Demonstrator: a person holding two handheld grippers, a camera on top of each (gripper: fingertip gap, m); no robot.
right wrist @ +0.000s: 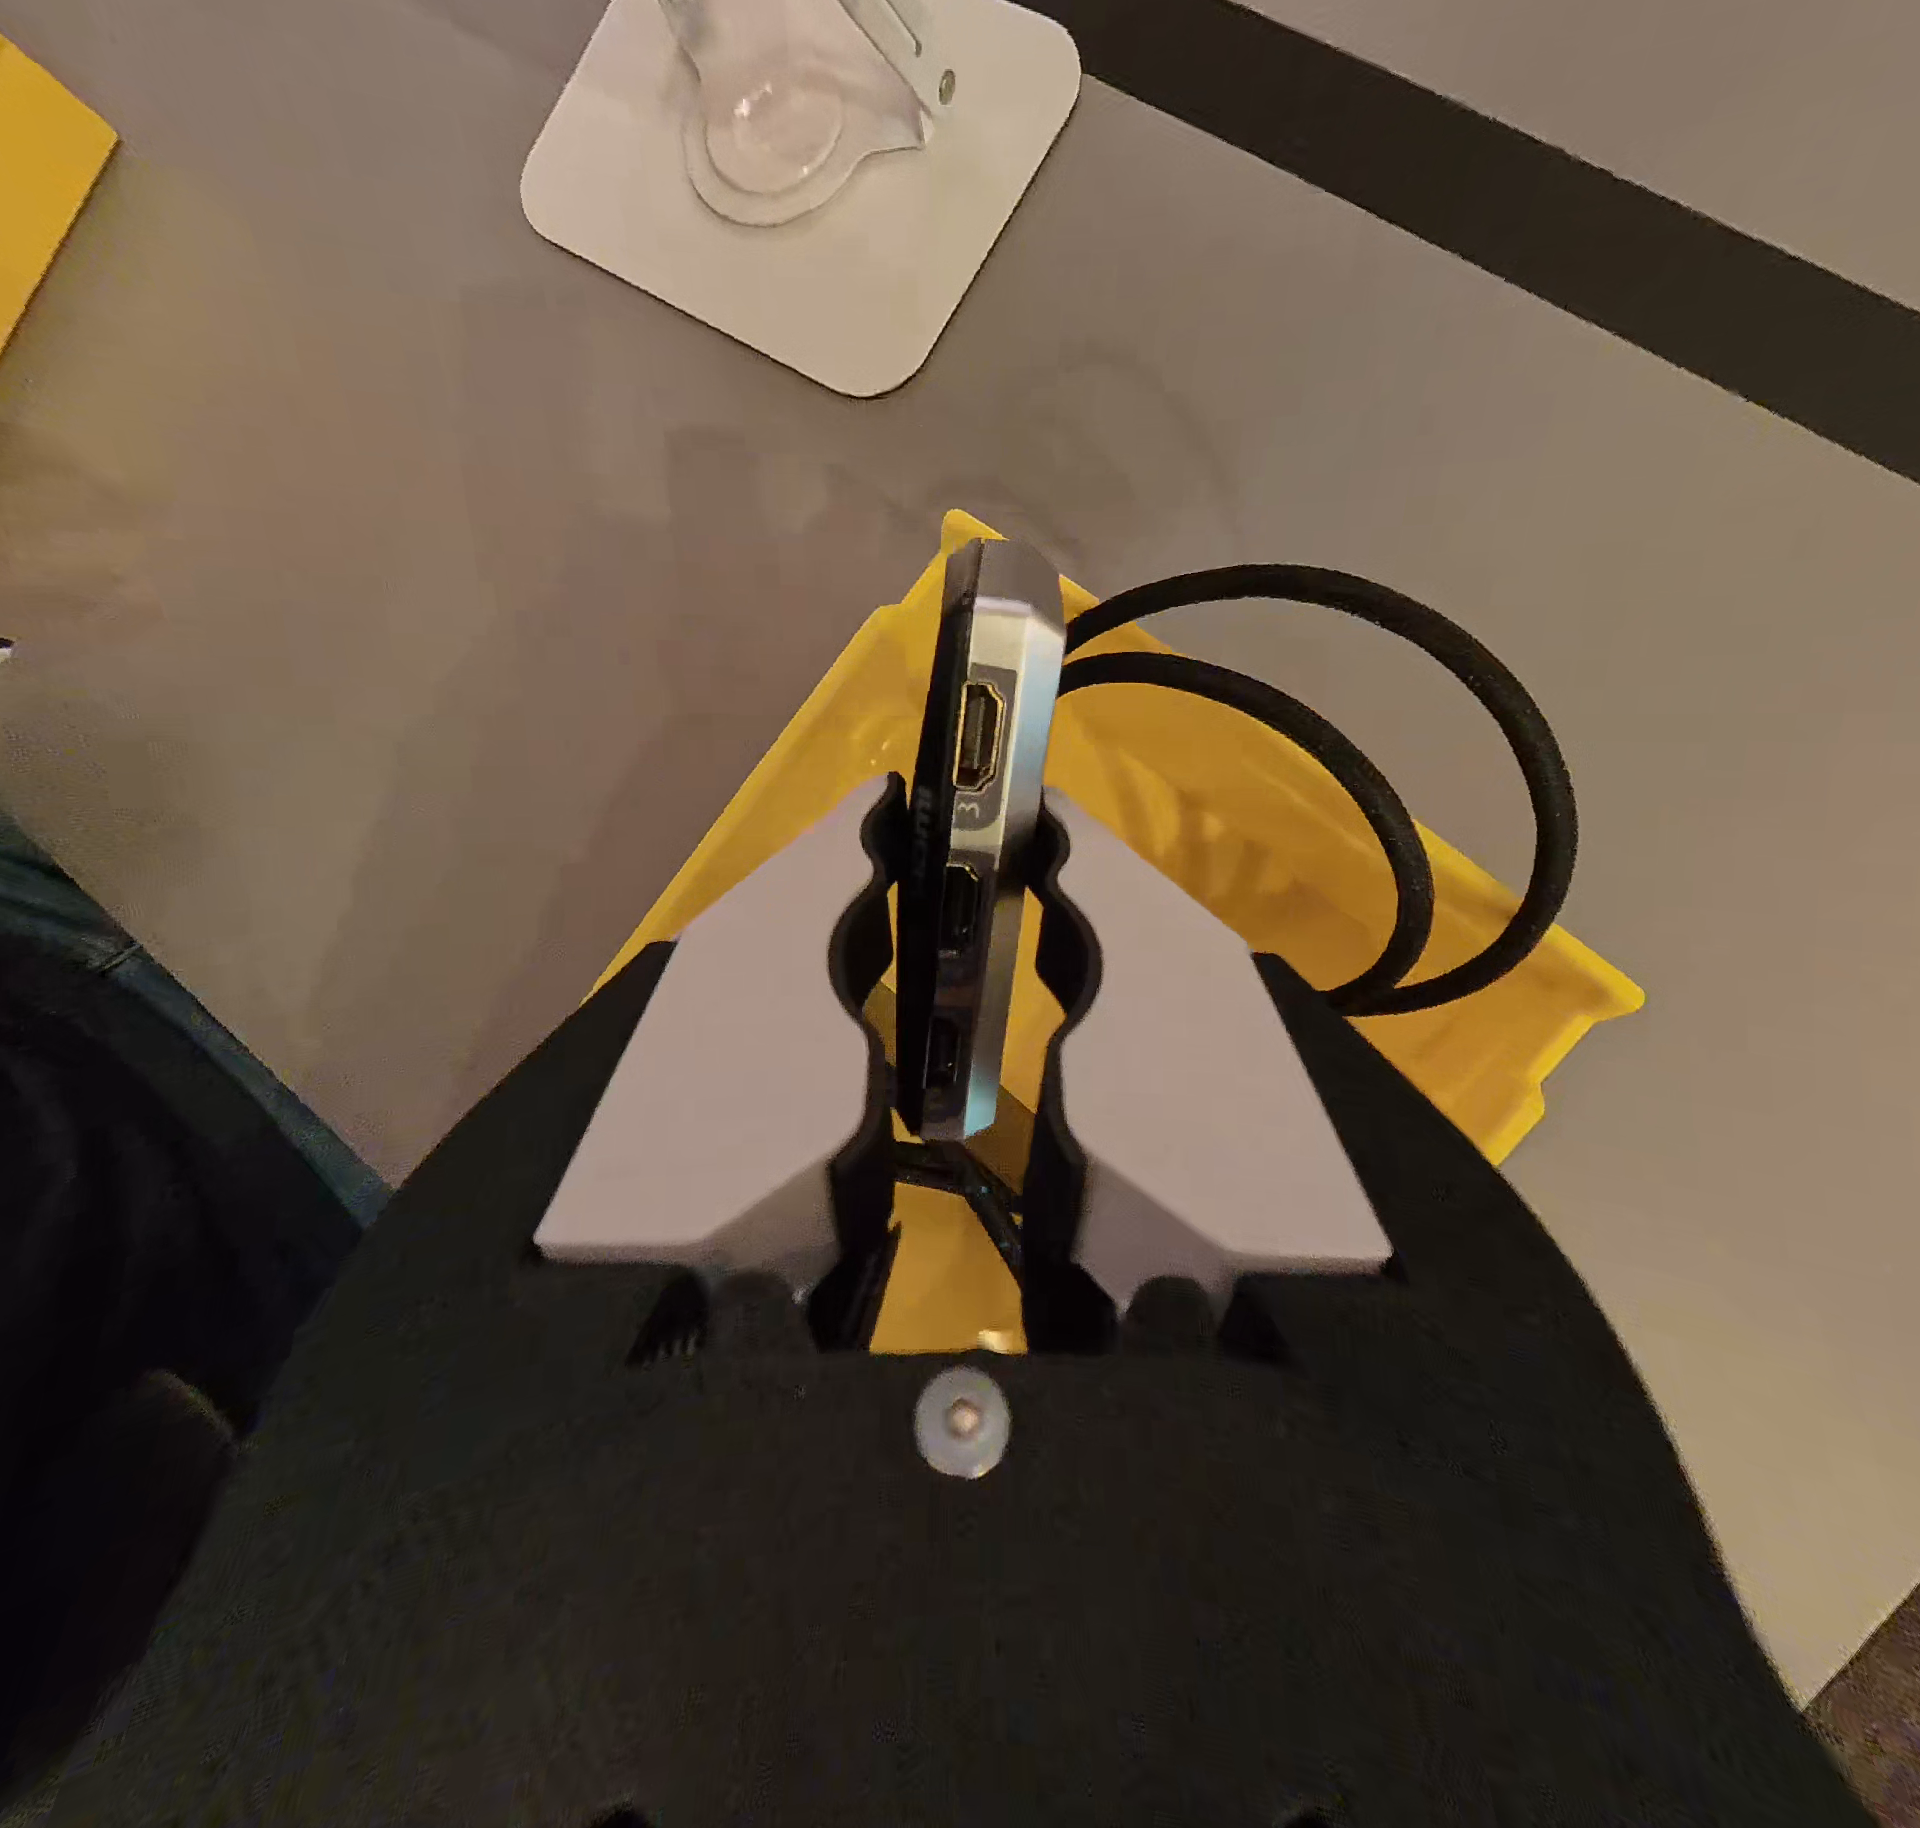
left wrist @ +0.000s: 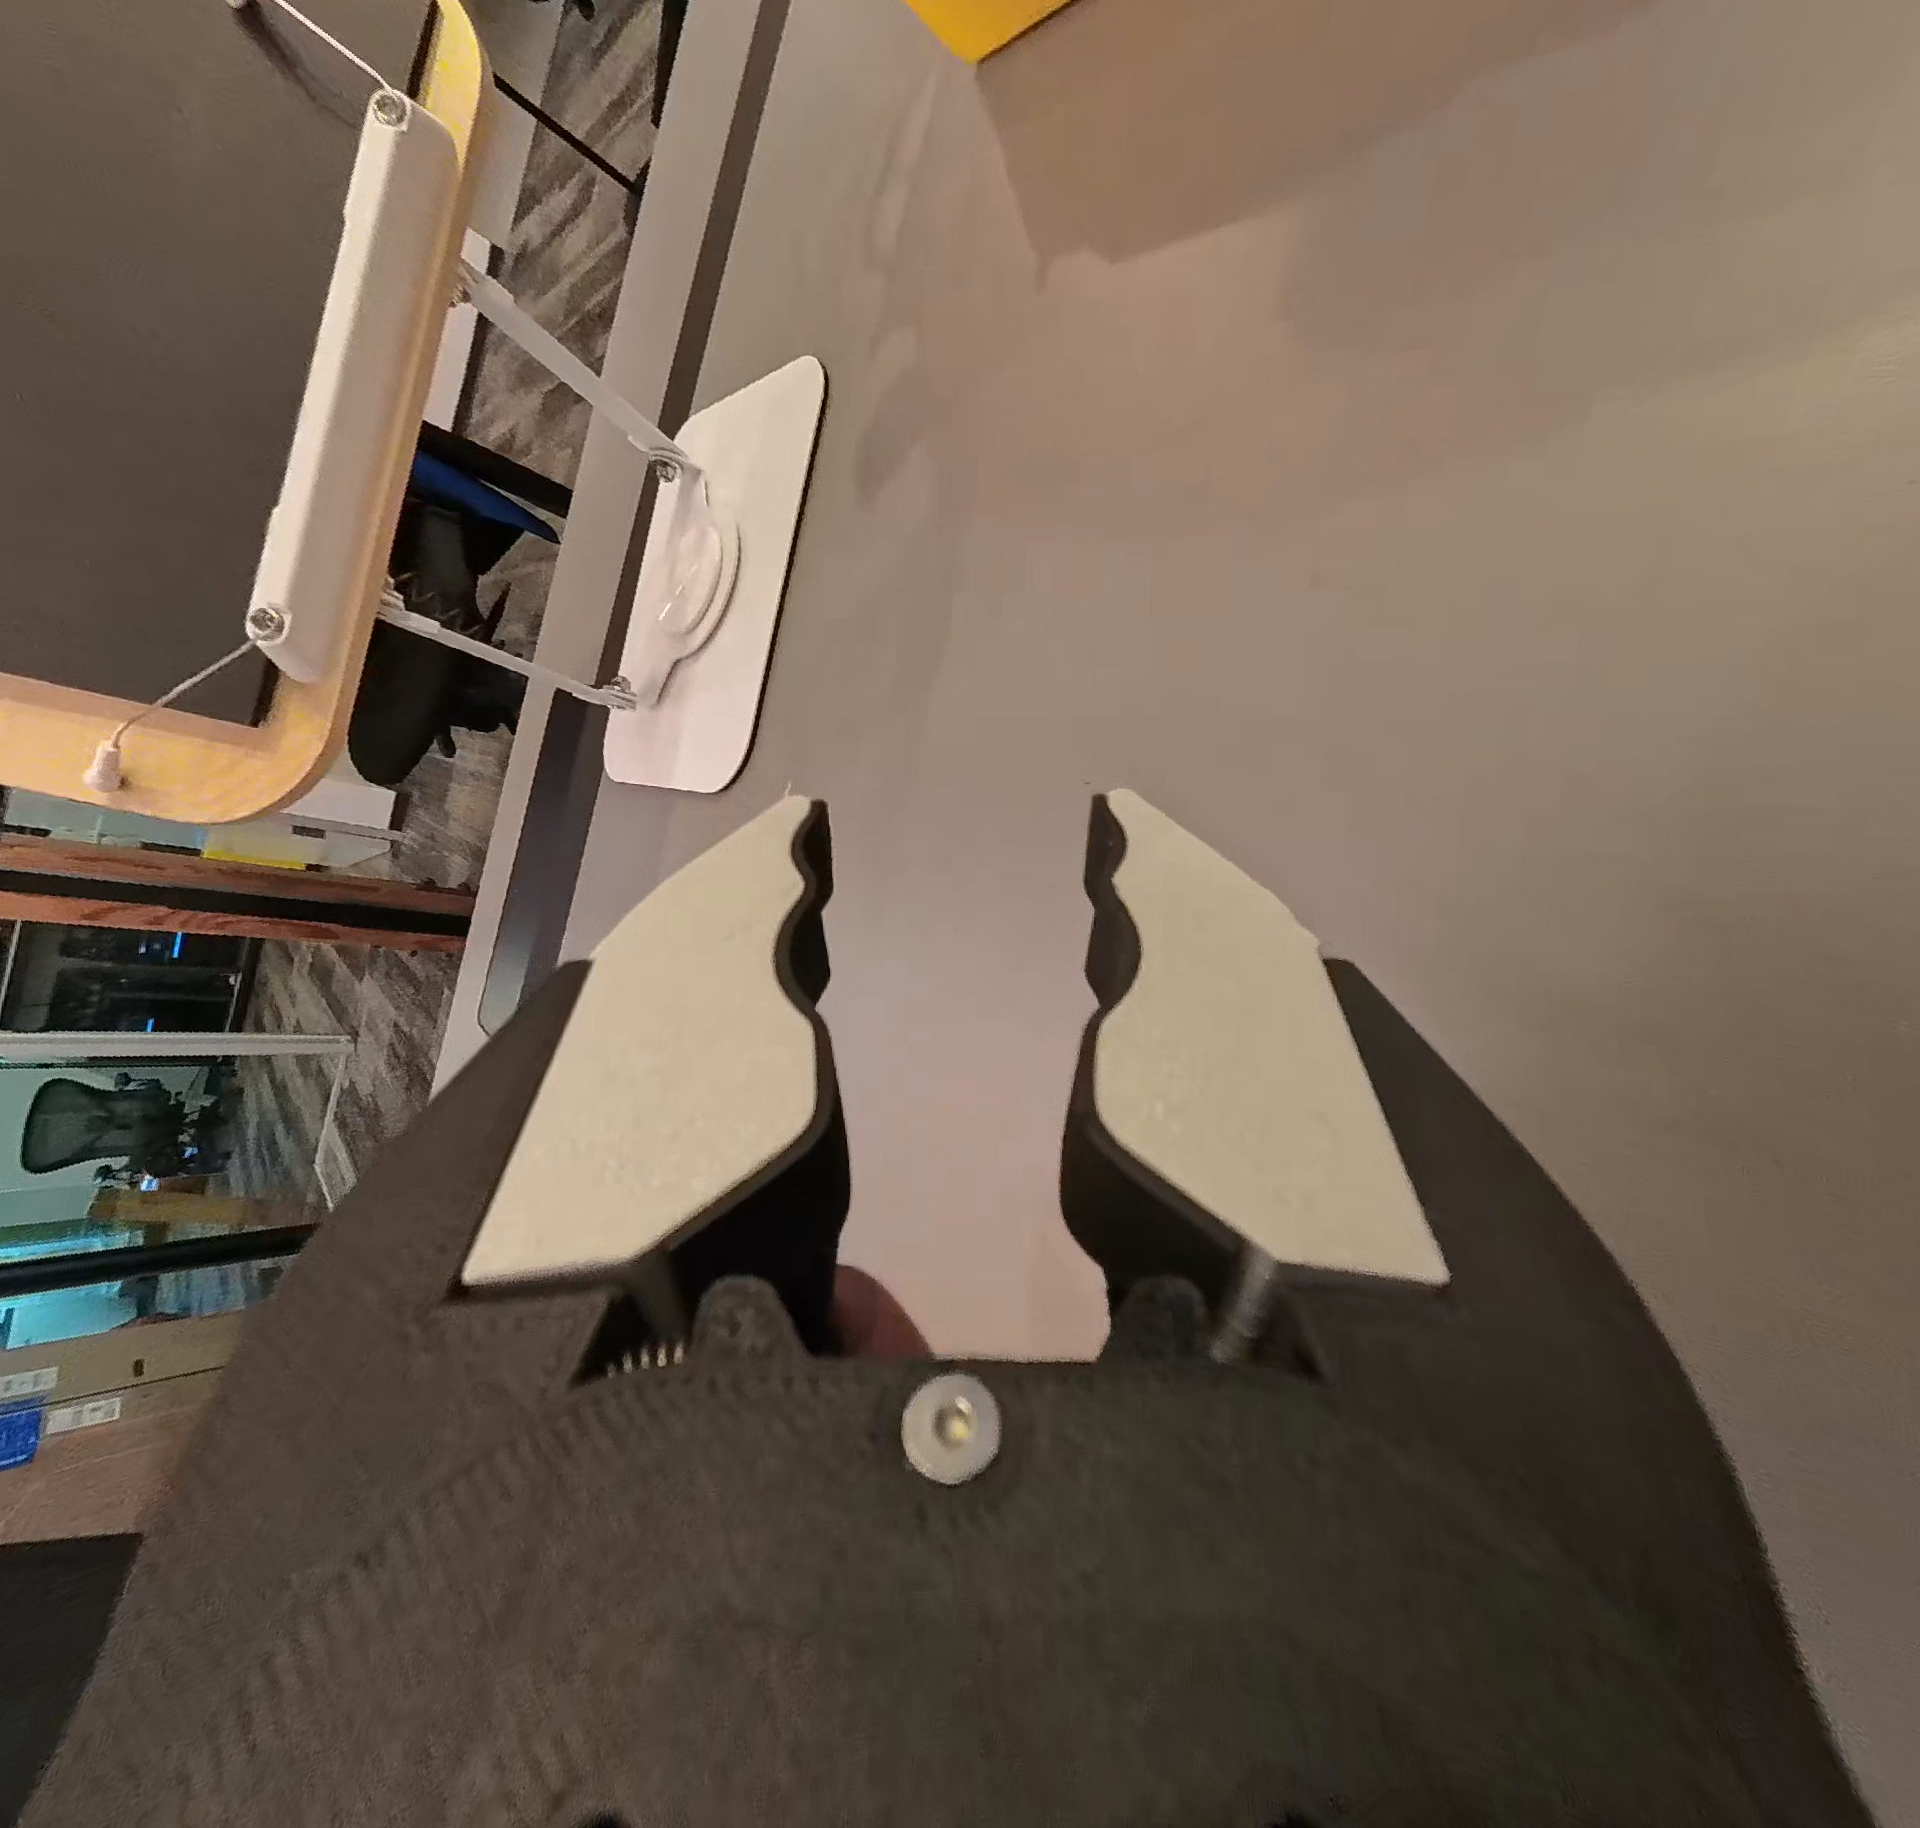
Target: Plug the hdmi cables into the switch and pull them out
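Clamped edge-up in the right gripper (right wrist: 961,843) over a yellow tray (right wrist: 1351,947) on the desk (right wrist: 416,531): a light, rigid, slick-cased switch (right wrist: 982,843), ports empty, black cables (right wrist: 1455,739) looping far right, springy; left gripper (left wrist: 958,843) spread, empty.

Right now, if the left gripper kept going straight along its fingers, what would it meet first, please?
Probably only the bare grey table; the open left gripper points past the white stand base, which lies left of its line.
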